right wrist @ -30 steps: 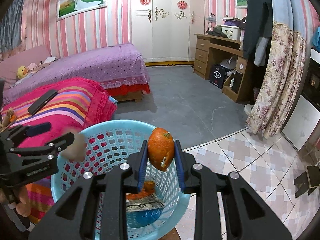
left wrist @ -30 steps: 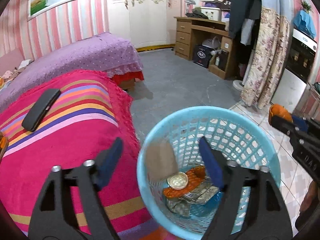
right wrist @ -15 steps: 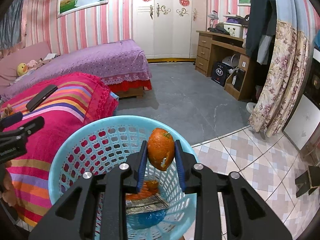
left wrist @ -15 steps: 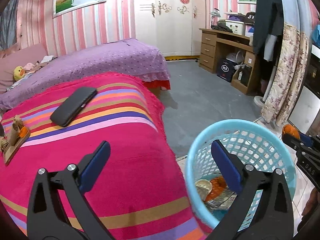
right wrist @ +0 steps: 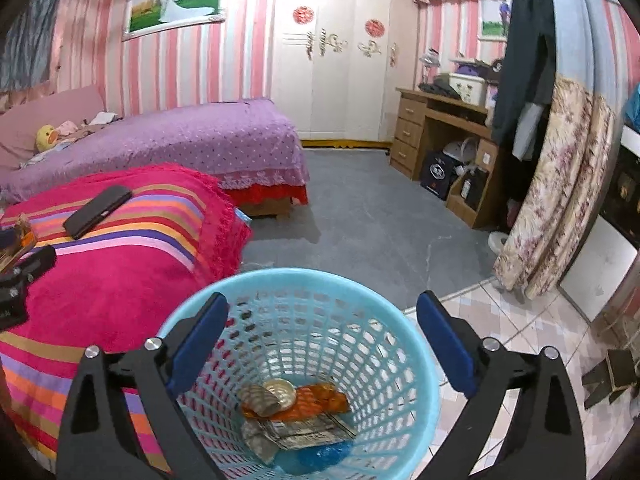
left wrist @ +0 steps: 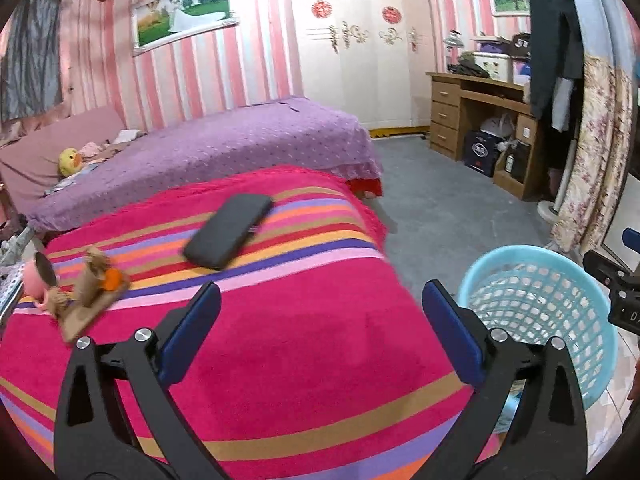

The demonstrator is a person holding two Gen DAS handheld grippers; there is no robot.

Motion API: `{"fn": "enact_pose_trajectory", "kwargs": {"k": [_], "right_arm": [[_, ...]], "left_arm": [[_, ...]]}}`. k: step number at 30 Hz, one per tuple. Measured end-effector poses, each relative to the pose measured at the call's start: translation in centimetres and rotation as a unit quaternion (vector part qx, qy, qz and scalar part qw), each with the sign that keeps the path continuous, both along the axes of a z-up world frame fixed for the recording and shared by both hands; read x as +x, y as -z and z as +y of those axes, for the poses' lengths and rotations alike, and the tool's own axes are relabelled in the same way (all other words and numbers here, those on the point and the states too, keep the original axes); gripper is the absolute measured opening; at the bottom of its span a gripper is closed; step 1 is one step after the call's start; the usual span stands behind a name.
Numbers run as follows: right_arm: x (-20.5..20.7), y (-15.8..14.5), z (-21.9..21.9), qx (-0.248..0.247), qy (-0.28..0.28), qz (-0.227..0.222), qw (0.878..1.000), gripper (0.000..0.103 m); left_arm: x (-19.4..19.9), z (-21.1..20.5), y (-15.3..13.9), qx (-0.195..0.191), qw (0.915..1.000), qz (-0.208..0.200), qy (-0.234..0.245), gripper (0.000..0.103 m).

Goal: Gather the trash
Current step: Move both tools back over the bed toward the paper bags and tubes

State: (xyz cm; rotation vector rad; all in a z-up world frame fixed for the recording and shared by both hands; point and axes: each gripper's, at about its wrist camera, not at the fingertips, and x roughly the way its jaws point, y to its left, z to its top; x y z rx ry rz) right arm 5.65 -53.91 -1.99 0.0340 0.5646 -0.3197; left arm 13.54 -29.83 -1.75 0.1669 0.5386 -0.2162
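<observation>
A light blue plastic basket [right wrist: 360, 304] stands on the floor beside the striped pink blanket [left wrist: 304, 320]. It holds orange peel [right wrist: 316, 398], a round lid, wrappers and paper. My right gripper [right wrist: 322, 340] is open and empty above the basket's mouth. My left gripper [left wrist: 320, 326] is open and empty above the blanket, with the basket [left wrist: 560, 280] to its right. Brown paper scraps with an orange bit [left wrist: 90, 292] and a pink cup [left wrist: 38, 278] lie at the blanket's left edge.
A black phone [left wrist: 228, 230] lies on the blanket. A purple bed [left wrist: 224, 140] stands behind. A wooden desk [right wrist: 440, 128] and a flowered curtain [right wrist: 560, 184] are at the right. Grey floor [right wrist: 360, 208] lies beyond the basket, and tiles [right wrist: 520, 320] to its right.
My right gripper has opened and the orange peel has dropped into the basket. My left gripper has swung left from over the basket to over the blanket.
</observation>
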Motion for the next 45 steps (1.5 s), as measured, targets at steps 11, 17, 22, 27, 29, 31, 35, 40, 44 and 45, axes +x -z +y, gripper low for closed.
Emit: {"fn": "enact_pose_trajectory", "kwargs": {"k": [11, 17, 22, 27, 29, 31, 35, 40, 44, 45], "right_arm": [[1.8, -1.3, 7.0, 0.005, -0.055, -0.012, 0.998, 0.093], [3.0, -1.1, 12.0, -0.013, -0.093, -0.005, 0.996, 0.093], [4.2, -1.0, 15.9, -0.012, -0.120, -0.003, 0.993, 0.093], [5.5, -0.5, 19.8, -0.016, -0.143, 0.004, 0.990, 0.093], [6.1, -0.1, 21.3, -0.015, -0.149, 0.008, 0.989, 0.093], [6.7, 0.2, 22.6, -0.009, -0.157, 0.011, 0.988, 0.093], [7.9, 0.7, 25.1, -0.011, -0.171, 0.013, 0.985, 0.093], [9.5, 1.7, 27.7, -0.003, -0.186, 0.025, 0.982, 0.093], [10.6, 2.5, 29.3, 0.002, -0.192, 0.032, 0.981, 0.093], [10.9, 2.8, 29.6, 0.002, -0.193, 0.035, 0.981, 0.093]], "left_arm": [[1.4, 11.0, -2.2, 0.007, 0.9981, 0.002, -0.060, 0.097], [2.4, 17.4, -1.8, 0.009, 0.9948, 0.011, -0.101, 0.097], [3.1, 22.3, -1.2, 0.020, 0.9922, 0.019, -0.121, 0.097], [4.1, 26.6, 0.2, 0.035, 0.9879, 0.035, -0.147, 0.097], [4.6, 28.4, 0.7, 0.027, 0.9861, 0.047, -0.157, 0.097], [5.2, 29.8, 1.1, 0.020, 0.9848, 0.059, -0.162, 0.097], [6.0, 32.4, 1.9, 0.033, 0.9807, 0.059, -0.184, 0.097], [6.6, 35.8, 2.6, 0.024, 0.9777, 0.070, -0.197, 0.097], [7.3, 38.1, 3.8, 0.013, 0.9730, 0.086, -0.214, 0.097], [7.5, 38.6, 4.1, 0.011, 0.9724, 0.089, -0.215, 0.097]]}}
